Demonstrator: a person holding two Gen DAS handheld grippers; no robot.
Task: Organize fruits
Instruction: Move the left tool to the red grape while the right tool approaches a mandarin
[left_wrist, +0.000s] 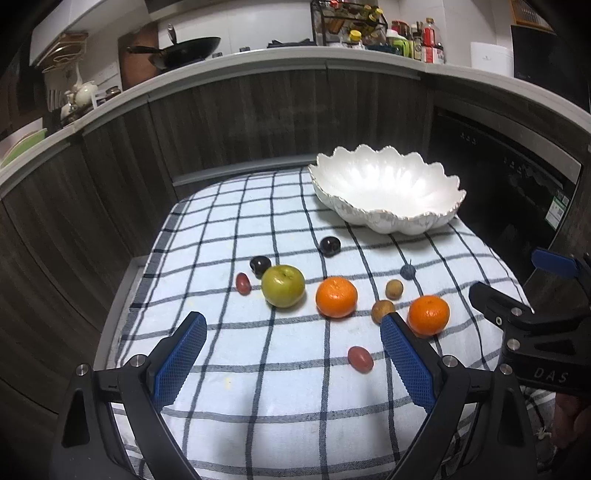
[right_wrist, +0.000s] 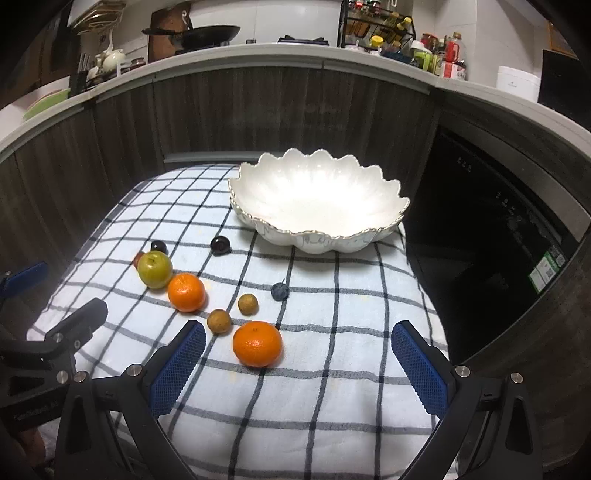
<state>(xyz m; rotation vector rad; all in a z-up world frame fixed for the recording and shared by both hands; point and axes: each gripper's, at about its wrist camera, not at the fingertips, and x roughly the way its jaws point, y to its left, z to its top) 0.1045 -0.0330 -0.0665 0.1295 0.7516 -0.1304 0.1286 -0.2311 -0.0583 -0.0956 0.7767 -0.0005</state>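
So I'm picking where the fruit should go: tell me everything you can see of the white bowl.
The white bowl is wide and shallow, with a scalloped, petal-like rim edged in a thin gilt line and ribbed outer walls. It looks like glossy glazed ceramic. It stands upright and empty at the far right of the checked cloth, with no fruit touching it. The nearest is a dark plum just in front.

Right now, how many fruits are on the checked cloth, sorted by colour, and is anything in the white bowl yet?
Orange: 2
Green: 1
Dark purple: 2
Reddish: 2
Tan-brown: 2
Blue-grey: 1
Total: 10
All lie on the cloth; the bowl holds none.
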